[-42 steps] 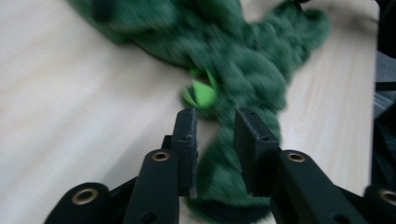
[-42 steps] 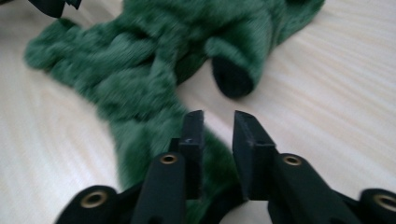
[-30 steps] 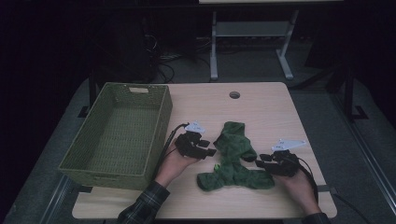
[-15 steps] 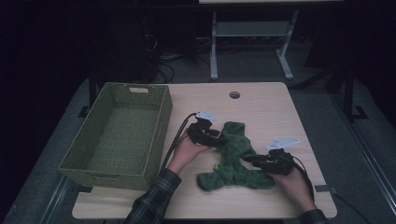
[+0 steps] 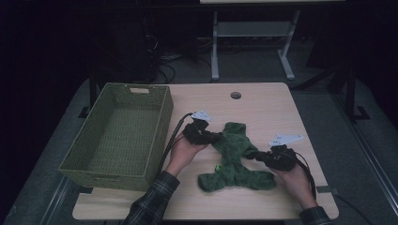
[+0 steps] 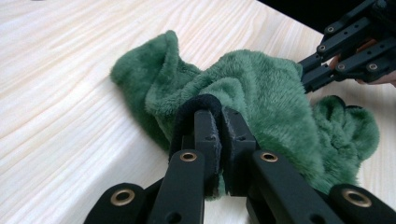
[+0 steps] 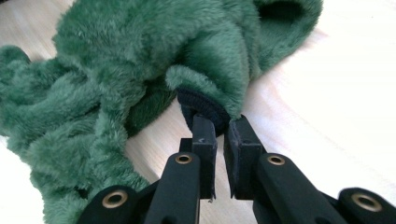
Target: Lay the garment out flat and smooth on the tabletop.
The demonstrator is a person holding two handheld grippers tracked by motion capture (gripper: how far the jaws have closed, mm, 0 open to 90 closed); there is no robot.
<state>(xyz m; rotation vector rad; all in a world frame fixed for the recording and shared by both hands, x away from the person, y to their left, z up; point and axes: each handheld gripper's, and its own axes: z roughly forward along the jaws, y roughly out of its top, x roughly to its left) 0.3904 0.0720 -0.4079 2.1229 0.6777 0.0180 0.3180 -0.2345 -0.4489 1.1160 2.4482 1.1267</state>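
The green fluffy fleece garment (image 5: 234,157) lies on the wooden table (image 5: 263,108) between both claws. The left gripper (image 6: 219,126) and the right gripper (image 7: 219,128) each clamp 1 dark cuff, at opposite ends of its long axis.

Left gripper (image 5: 212,137): black linkage arms, brass-coloured rivets at the pivots, black padded jaw faces, grey three-cornered plate on top, black cable trailing near-left. Right gripper (image 5: 261,157): same construction, plate and cable. Left sleeve (image 5: 152,201): dark plaid. Right cuff (image 5: 313,215): dark.
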